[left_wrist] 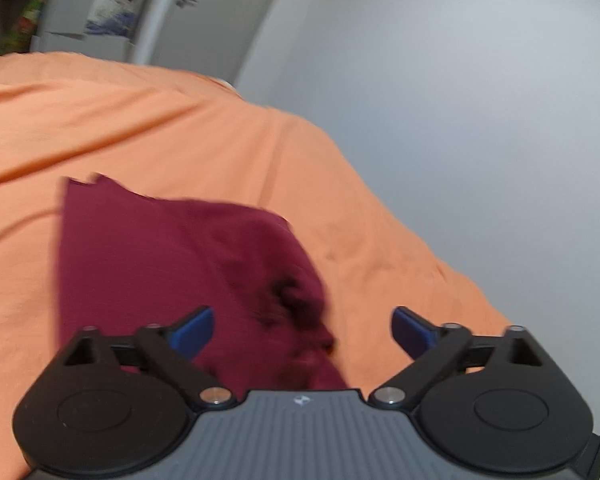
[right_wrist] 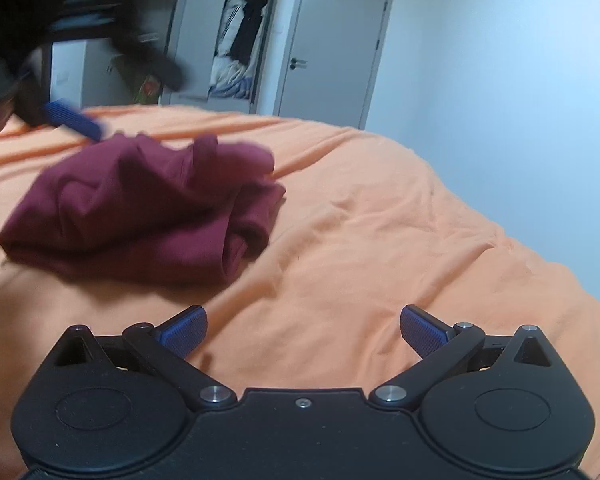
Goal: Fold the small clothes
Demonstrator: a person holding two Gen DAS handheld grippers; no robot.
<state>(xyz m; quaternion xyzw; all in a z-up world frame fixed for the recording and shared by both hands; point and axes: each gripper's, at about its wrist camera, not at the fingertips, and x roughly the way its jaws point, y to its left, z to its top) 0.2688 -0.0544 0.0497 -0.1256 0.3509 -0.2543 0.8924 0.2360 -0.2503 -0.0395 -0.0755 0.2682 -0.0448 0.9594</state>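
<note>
A dark red garment (left_wrist: 172, 264) lies bunched on an orange bed sheet (left_wrist: 140, 128). My left gripper (left_wrist: 302, 330) hovers open just above its near edge, blue pads wide apart, nothing between them. In the right wrist view the same garment (right_wrist: 140, 208) sits rumpled at the left, folded over loosely. My right gripper (right_wrist: 304, 332) is open over bare sheet (right_wrist: 360, 260), to the right of the garment and apart from it. The left gripper's blue finger (right_wrist: 74, 122) shows blurred at the garment's far left edge.
The bed's edge curves down at the right, with a pale wall (left_wrist: 460, 120) beyond it. An open wardrobe (right_wrist: 240, 44) with clothes and a shut grey door (right_wrist: 332, 48) stand past the bed's far end. A person's dark sleeve (right_wrist: 28, 20) is at upper left.
</note>
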